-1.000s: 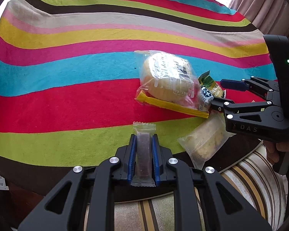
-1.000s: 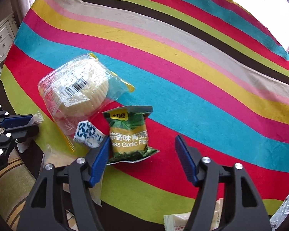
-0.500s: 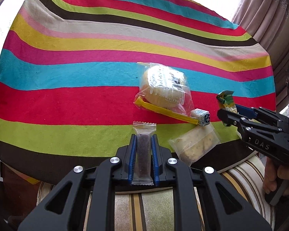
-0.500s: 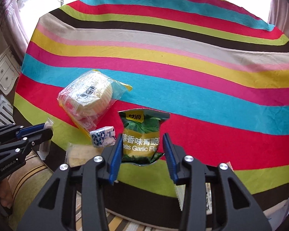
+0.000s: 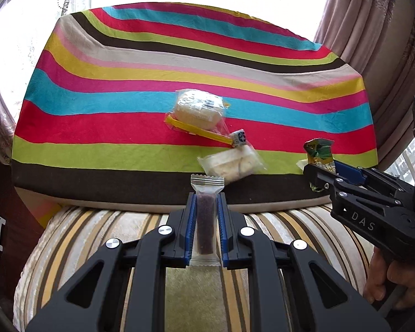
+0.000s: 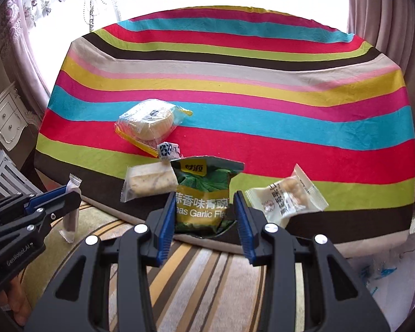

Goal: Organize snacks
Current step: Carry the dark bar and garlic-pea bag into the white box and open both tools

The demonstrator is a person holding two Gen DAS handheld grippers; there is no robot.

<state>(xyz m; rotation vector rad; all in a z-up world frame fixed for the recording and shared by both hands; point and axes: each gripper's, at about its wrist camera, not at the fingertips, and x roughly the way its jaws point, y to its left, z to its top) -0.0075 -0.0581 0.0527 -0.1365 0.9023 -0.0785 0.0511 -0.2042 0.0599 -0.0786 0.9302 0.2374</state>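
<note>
Clenched jaws on the left gripper (image 5: 206,210), blue pads tight against both long sides of a slim bar (image 5: 205,221) with dark filling in a clear wrapper, crimped top end poking out past the fingertips. Held clear of the table, over a beige and brown striped cushion (image 5: 196,290) at the very near edge of the scene. Jaws of the right gripper (image 6: 203,207) just closed in and now grasping a green pea packet (image 6: 204,177), upright between the pads, yellow band and garlic lettering facing the camera, likewise aloft over the near right edge of the table. Bare hand (image 5: 393,285) on that gripper's handle, low at the right in the left wrist view.

Next out, a table under a striped cloth (image 5: 179,63), brown band along its near edge, then green, red, blue, pink and yellow. On the near brown and green bands, a clear pack of pale biscuit (image 5: 231,163), and well to its right a white packet of round nuts (image 6: 286,196). Just beyond the biscuit pack, a small blue-and-white candy (image 5: 238,138), touching the yellow edge of a round cake in a clear wrapper (image 5: 197,108) on the red and blue bands. Far half of the cloth bare. Behind it, bright window and curtains (image 5: 373,13); a white drawer cabinet (image 6: 5,119) off to the left.
</note>
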